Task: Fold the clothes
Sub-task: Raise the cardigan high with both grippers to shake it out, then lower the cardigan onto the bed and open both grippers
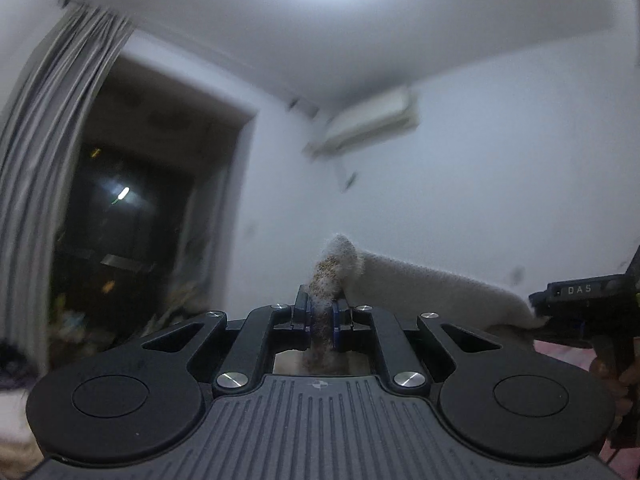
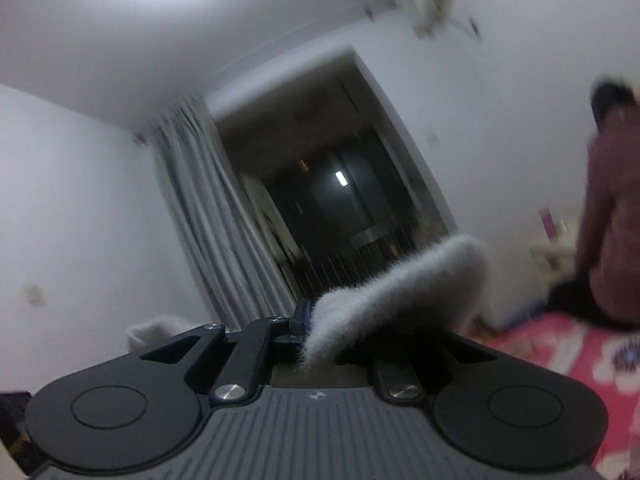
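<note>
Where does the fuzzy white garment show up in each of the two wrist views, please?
Left wrist: the garment sits low at centre, pinched in the left gripper and stretching right to the right gripper at the edge.
Right wrist: it rises from lower centre toward the right, clamped in that gripper and hiding its right finger.
Shared landmark: the grey curtain beside the dark window.

2 hand-held grippers: left hand-held gripper [image 1: 322,320], right hand-held gripper [image 2: 320,332]; 1 fuzzy garment [image 1: 420,284]; 1 curtain [image 1: 52,140].

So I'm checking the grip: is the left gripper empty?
No, the left gripper is shut on the fuzzy white garment, pinched between its blue pads.
</note>
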`<state>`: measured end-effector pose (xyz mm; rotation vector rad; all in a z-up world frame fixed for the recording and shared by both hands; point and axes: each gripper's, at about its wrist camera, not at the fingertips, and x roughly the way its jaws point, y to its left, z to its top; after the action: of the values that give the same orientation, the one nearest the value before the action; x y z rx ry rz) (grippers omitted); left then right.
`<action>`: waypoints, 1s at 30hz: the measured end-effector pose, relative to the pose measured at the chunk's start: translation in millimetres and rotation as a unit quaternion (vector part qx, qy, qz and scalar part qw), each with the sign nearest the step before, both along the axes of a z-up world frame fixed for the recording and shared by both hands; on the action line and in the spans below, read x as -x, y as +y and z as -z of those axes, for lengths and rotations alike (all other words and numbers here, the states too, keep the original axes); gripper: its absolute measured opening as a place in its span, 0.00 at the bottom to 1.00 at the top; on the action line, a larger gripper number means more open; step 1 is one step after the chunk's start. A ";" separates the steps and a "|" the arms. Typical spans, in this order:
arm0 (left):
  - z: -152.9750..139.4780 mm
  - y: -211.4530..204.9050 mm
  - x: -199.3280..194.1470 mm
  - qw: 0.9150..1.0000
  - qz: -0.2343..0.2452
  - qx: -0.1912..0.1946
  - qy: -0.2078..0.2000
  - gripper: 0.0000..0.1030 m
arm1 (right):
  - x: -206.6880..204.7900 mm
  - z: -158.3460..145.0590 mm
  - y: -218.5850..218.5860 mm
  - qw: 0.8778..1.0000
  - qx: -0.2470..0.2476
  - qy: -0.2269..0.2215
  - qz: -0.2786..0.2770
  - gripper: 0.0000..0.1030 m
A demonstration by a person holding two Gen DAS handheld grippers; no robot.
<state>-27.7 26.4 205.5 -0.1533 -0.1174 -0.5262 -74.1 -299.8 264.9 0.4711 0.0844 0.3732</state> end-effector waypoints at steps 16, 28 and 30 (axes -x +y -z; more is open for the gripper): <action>176.6 -2.0 -212.9 0.971 -0.117 -0.092 0.185 0.08 | -269.9 248.0 18.7 0.979 -0.032 0.201 -0.024 0.10; 279.5 -29.0 -292.2 0.928 -0.158 -0.192 0.278 0.20 | -377.3 359.5 29.8 0.955 -0.007 0.288 -0.067 0.09; 289.8 -24.9 -291.5 0.923 -0.168 -0.193 0.286 0.32 | -384.9 380.9 17.3 0.945 -0.073 0.306 -0.094 0.09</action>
<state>263.8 1.5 -84.3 0.1037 0.5250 -0.1374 310.8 -282.6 -116.1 0.7170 0.7133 0.4102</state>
